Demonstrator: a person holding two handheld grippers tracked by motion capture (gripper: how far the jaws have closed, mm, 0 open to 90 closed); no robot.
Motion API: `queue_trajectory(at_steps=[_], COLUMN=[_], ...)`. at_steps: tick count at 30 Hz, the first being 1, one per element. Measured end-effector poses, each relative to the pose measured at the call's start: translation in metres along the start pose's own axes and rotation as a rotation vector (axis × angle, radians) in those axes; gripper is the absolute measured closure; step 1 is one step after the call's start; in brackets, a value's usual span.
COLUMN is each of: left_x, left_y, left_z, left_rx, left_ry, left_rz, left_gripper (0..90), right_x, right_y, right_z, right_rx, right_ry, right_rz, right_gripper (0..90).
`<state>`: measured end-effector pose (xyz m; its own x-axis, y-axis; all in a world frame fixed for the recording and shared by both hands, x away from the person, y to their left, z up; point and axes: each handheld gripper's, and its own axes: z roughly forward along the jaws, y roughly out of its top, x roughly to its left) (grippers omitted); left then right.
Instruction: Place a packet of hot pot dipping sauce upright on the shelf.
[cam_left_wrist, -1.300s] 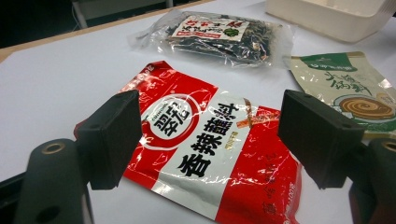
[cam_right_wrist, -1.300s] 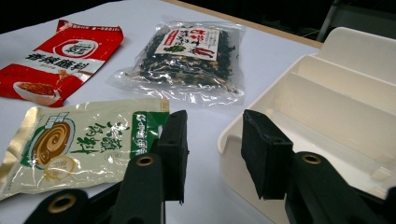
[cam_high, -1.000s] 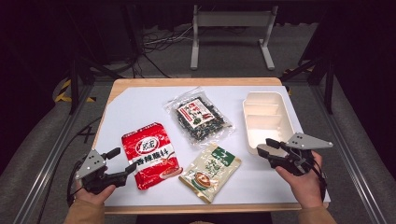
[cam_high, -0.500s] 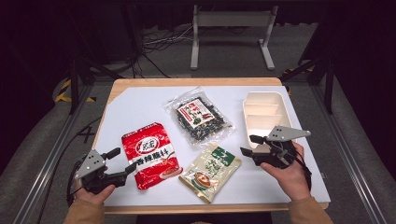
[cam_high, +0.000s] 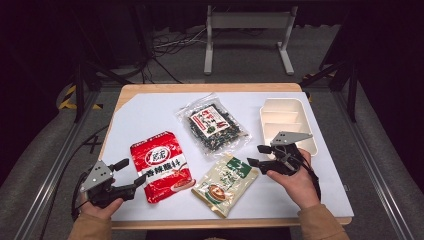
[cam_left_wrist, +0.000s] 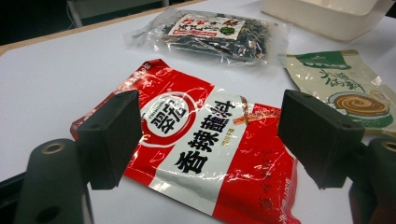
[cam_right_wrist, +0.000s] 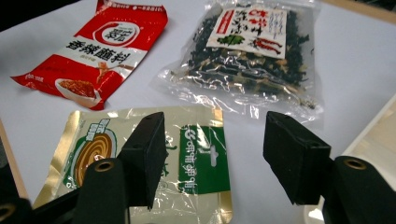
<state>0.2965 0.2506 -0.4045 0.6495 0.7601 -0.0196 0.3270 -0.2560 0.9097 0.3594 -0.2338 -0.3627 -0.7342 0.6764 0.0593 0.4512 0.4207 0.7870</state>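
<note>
Three packets lie on the white table top. A red sauce packet (cam_high: 161, 166) (cam_left_wrist: 210, 154) (cam_right_wrist: 95, 51) lies at the front left. Just left of it my left gripper (cam_high: 131, 172) (cam_left_wrist: 212, 107) stands open, jaws pointing at its near edge, gripping nothing. A green and beige packet (cam_high: 226, 182) (cam_left_wrist: 345, 88) (cam_right_wrist: 140, 158) lies at the front centre. My right gripper (cam_high: 256, 155) (cam_right_wrist: 217, 126) hovers at its green top end. Its jaws have just been opening, with nothing between them but the packet lying below. A clear bag of dark dried bits (cam_high: 212, 127) (cam_left_wrist: 215, 35) (cam_right_wrist: 252, 56) lies behind.
A white divided tray (cam_high: 262, 117) (cam_left_wrist: 327, 18) stands at the right, just behind my right hand. The wooden table edge (cam_high: 210, 87) runs along the back, with a metal stand and cables on the floor beyond it.
My right gripper has moved left from beside the tray to the green and beige packet's top end, and its jaws stand wider. The left gripper has kept still.
</note>
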Motion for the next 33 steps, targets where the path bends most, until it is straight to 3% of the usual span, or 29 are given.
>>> queue_trajectory(at_steps=[8, 15, 25, 33], left_x=[0.0, 0.0, 0.001, 0.001], left_y=[-0.001, -0.001, -0.001, -0.001], left_z=[0.0, 0.0, 0.0, 0.0], left_rx=[0.004, 0.004, 0.005, 0.009], left_ry=[-0.005, -0.005, -0.007, -0.005], left_rz=[-0.004, -0.005, -0.006, 0.001], left_gripper=[22.4, 22.3, 22.3, 22.3], right_x=[-0.005, 0.001, 0.007, 0.005], right_y=[-0.009, -0.012, -0.025, -0.03], right_z=[0.018, 0.026, 0.044, 0.052], right_rx=[0.114, 0.172, 0.264, 0.295], right_ry=[0.024, 0.005, -0.042, -0.031], right_rz=[0.084, 0.07, 0.061, 0.085], right_gripper=[38.9, 40.6, 36.4, 33.9])
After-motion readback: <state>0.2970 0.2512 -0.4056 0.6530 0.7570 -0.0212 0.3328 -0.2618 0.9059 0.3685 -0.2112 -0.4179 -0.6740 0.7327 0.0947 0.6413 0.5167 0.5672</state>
